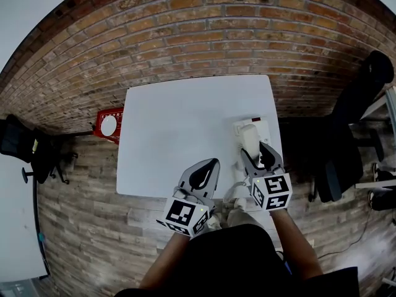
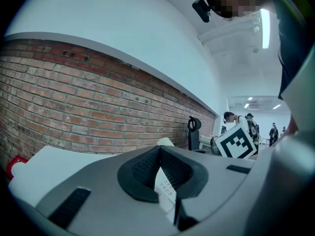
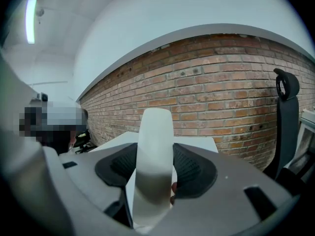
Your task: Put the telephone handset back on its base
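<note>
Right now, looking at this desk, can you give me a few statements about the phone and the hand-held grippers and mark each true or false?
1. The right hand-held gripper grips the handset. True.
2. The left hand-held gripper holds the base. False: its jaws are shut on nothing.
3. The table is white. True.
4. The wall behind it is green. False: it is bare brick.
5. The red item lies on the table. False: it sits off the table's left edge.
</note>
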The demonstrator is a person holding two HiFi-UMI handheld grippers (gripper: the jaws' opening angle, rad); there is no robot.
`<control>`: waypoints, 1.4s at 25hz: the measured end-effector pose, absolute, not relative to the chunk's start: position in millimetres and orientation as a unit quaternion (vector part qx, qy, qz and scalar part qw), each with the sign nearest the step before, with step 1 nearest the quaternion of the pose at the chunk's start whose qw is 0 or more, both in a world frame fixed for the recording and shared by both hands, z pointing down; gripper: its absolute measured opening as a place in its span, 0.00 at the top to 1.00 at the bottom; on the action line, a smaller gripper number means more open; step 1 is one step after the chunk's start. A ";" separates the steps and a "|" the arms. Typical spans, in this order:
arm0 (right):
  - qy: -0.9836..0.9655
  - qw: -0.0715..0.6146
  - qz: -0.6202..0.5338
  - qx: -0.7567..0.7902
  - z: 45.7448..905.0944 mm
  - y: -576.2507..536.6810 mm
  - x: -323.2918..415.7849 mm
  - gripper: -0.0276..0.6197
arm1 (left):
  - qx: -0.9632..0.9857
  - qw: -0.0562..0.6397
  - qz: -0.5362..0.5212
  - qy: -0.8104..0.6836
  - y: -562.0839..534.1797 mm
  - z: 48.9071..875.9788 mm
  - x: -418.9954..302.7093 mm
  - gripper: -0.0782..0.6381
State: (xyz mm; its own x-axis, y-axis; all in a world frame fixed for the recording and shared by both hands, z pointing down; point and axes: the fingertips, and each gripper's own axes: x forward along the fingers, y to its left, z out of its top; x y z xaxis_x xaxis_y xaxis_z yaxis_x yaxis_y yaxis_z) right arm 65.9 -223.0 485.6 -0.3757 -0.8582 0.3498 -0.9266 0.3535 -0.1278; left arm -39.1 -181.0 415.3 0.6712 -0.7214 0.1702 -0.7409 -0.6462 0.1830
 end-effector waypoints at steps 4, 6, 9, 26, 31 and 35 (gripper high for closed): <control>-0.814 0.119 0.159 0.546 493.6 -230.9 65.9 0.61 | 0.904 0.123 0.042 -0.407 -185.7 418.1 -40.4 0.88; -0.814 0.121 0.161 0.544 497.6 -233.5 65.9 0.61 | 0.903 0.125 0.043 -0.408 -187.1 420.6 -39.5 0.88; -0.813 0.126 0.166 0.543 504.7 -238.3 65.6 0.61 | 0.903 0.126 0.047 -0.408 -190.0 423.9 -37.8 0.88; -0.801 0.170 0.199 0.539 557.0 -258.7 70.3 0.61 | 0.896 0.131 0.059 -0.420 -201.5 433.4 -35.8 0.88; -0.796 0.178 0.212 0.538 570.8 -264.9 72.2 0.61 | 0.892 0.134 0.062 -0.427 -202.9 436.7 -36.3 0.88; -0.796 0.185 0.218 0.534 579.4 -267.0 71.9 0.61 | 0.890 0.135 0.063 -0.430 -202.9 439.0 -35.5 0.88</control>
State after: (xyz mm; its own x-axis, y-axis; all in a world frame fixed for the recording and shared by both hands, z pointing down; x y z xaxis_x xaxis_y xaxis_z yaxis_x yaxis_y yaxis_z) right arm 71.9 -267.0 579.4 -0.3610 -0.7694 0.5270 -0.9305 0.3346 -0.1488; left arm -35.5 -202.9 439.0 0.6220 -0.7491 0.2281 -0.7830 -0.5935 0.1862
